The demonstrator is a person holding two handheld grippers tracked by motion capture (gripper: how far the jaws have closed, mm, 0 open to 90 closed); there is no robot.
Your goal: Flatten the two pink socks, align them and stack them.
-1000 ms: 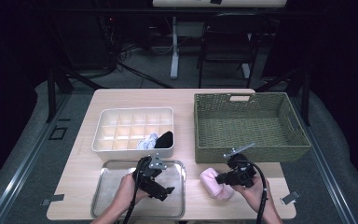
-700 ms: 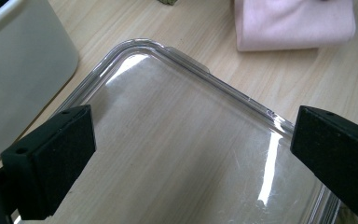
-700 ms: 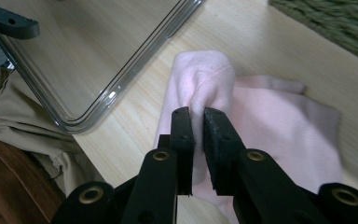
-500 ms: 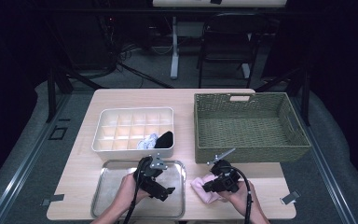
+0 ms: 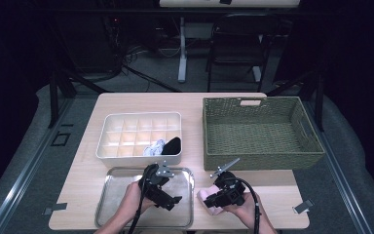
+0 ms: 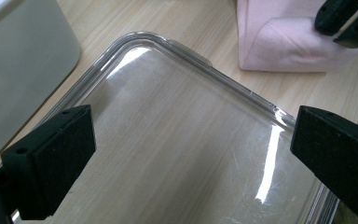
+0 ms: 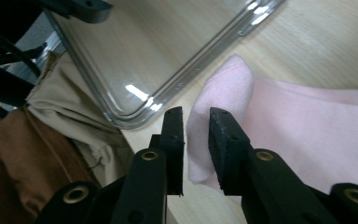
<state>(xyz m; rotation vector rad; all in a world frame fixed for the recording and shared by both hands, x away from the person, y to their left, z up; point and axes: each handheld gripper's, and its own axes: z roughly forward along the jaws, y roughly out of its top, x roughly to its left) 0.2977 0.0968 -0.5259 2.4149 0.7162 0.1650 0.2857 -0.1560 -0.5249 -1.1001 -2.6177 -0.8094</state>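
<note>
- Sock (image 7: 279, 126), pink, lies on the desk (image 5: 141, 105) just beside the tray (image 5: 117, 204); right tongs (image 7: 196, 122) have just been opening, edge fold between them, pads barely touching.
- Left tongs (image 6: 186, 149) hang released over the tray.
- We judge the thin fold could slip out.
- Light wood desk, dark room.

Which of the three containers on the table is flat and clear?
The tray at the near edge, under the left claw. The white divided box behind it and the woven basket on the right are deep and opaque.
</note>
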